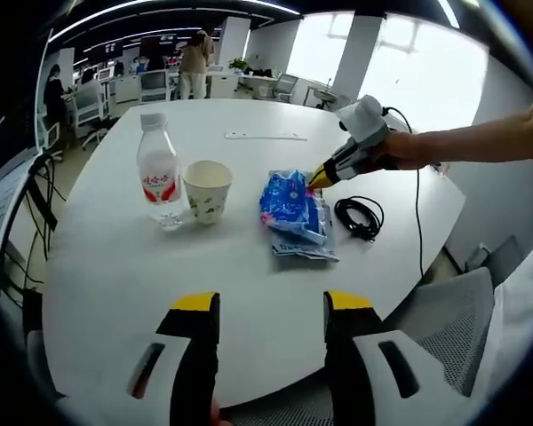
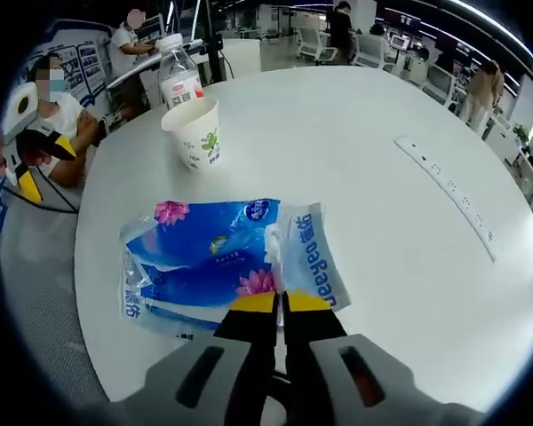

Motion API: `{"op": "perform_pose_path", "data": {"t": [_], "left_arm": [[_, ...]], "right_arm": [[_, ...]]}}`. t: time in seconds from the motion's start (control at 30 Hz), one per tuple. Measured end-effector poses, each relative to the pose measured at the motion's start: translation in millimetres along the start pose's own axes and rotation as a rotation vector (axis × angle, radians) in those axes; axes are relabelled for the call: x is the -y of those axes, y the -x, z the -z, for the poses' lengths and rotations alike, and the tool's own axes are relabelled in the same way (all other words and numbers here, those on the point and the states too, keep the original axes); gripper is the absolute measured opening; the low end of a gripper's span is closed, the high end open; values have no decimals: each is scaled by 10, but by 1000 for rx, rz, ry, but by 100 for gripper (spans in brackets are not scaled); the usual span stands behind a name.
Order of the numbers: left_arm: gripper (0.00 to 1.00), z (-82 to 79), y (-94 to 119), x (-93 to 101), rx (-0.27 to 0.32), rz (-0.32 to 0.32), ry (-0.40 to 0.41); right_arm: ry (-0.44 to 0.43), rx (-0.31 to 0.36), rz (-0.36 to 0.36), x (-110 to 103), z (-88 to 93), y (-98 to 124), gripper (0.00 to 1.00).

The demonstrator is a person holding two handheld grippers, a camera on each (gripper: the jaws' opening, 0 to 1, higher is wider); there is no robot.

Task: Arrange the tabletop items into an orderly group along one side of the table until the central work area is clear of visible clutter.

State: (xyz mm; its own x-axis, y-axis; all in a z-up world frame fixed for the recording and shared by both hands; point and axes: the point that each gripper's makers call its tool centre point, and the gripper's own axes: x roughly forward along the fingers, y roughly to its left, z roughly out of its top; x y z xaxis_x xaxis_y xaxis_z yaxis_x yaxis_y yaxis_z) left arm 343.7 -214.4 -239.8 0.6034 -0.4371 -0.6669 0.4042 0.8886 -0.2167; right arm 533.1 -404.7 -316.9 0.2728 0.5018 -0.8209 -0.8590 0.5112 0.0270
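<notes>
My left tool point(image 1: 271, 306) hangs over the near edge of the round white tabletop point(image 1: 115, 275), jaws spread wide apart, nothing between them. My right tool point(image 2: 281, 302) has its yellow tips pressed together, right at the edge of the blue plastic tissue packs point(image 2: 222, 262); I can't tell if it's pinching the wrapper. From the left gripper view, the right tool point(image 1: 318, 180) meets the tissue packs point(image 1: 293, 213) at their far right corner, held by a person's hand point(image 1: 409, 149).

Landmark is the tissue packs, mid-tabletop. White paper cup with a green print point(image 1: 206, 191) stands upright to their left, near but apart. Clear plastic water bottle with a red label point(image 1: 158, 173) stands just beyond the cup, almost touching it. Coiled black cable point(image 1: 360, 217) lies right of the packs. Long white power strip point(image 1: 266, 136) lies flat well behind them, toward the far side. A grey mesh chair point(image 1: 444, 324) sits at the tabletop's edge, near right of the packs.
</notes>
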Motion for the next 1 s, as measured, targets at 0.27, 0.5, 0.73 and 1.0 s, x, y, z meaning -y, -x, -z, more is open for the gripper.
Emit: {"op": "perform_pose_path", "data": {"t": [0.27,0.5,0.73,1.0], "left_arm": [[46,-15,-12,47,0,14,-12],[46,-28,-22,90,3,21,-20],[46,-40,-44,146,1,34,-34],[46,-81,-73,202,1,46,-49]], "right_arm": [[-77,35,38,51,46,187,0],[-110,54,66,140,80,322,0],[-156,77,103,237,109,475,0],[-178,98,132,357,116,663,0]]}}
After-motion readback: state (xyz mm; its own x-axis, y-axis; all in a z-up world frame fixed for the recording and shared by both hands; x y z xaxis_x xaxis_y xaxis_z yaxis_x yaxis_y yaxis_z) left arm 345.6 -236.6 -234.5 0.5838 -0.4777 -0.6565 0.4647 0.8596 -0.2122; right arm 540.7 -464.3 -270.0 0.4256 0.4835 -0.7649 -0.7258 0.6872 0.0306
